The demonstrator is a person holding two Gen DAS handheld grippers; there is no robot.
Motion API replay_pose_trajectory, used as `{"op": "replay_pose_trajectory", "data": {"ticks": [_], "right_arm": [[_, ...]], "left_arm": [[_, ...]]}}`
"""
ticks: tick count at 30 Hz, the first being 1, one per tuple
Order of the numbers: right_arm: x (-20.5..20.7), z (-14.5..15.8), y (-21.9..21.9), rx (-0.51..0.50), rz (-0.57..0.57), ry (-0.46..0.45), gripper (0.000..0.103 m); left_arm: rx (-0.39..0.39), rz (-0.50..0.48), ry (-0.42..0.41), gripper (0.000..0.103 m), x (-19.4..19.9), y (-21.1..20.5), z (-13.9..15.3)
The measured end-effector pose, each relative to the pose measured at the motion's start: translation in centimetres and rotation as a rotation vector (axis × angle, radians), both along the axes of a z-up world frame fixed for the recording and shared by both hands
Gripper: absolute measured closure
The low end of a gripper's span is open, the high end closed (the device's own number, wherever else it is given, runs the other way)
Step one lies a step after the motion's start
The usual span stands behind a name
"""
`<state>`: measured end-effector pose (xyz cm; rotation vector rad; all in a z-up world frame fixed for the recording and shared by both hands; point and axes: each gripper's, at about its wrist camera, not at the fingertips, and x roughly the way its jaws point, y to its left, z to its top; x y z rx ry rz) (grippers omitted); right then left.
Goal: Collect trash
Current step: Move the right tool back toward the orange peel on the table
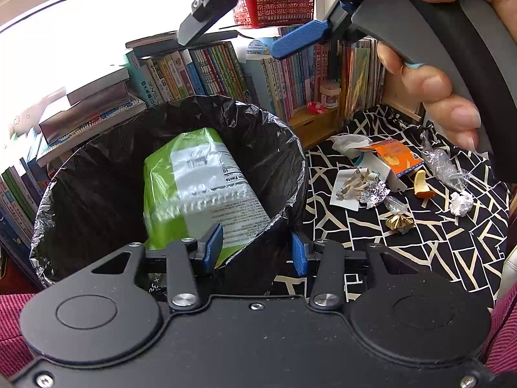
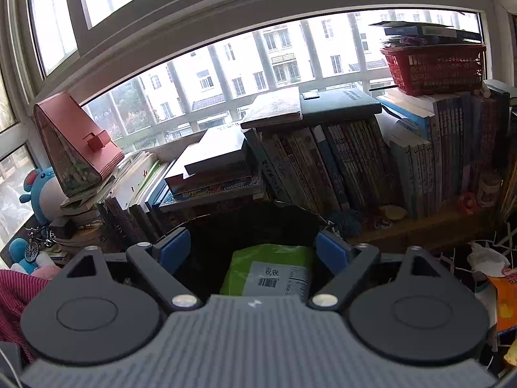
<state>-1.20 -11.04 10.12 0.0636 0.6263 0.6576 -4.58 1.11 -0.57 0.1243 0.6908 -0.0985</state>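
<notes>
A bin lined with a black bag stands left of a black-and-white cloth. A green snack bag lies loose inside it. My left gripper is shut on the bin's near rim, with the liner between its blue pads. My right gripper hangs above the bin with its jaws wide open and nothing between them. In the right wrist view the right gripper looks down at the green bag in the dark bin.
Trash lies on the cloth: a white tissue, an orange carton, crumpled foil, orange peel, clear plastic, a paper ball, a gold wrapper. Shelved books and a red basket stand behind.
</notes>
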Motion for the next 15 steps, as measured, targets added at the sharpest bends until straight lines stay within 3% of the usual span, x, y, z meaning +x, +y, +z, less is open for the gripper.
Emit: {"op": "replay_pose_trajectory", "data": {"ticks": [15], "right_arm": [[1.8, -3.0, -4.8, -0.023, -0.192, 0.079, 0.009]], "left_arm": [[0.005, 0.001, -0.004, 0.060, -0.1, 0.0, 0.0]]}}
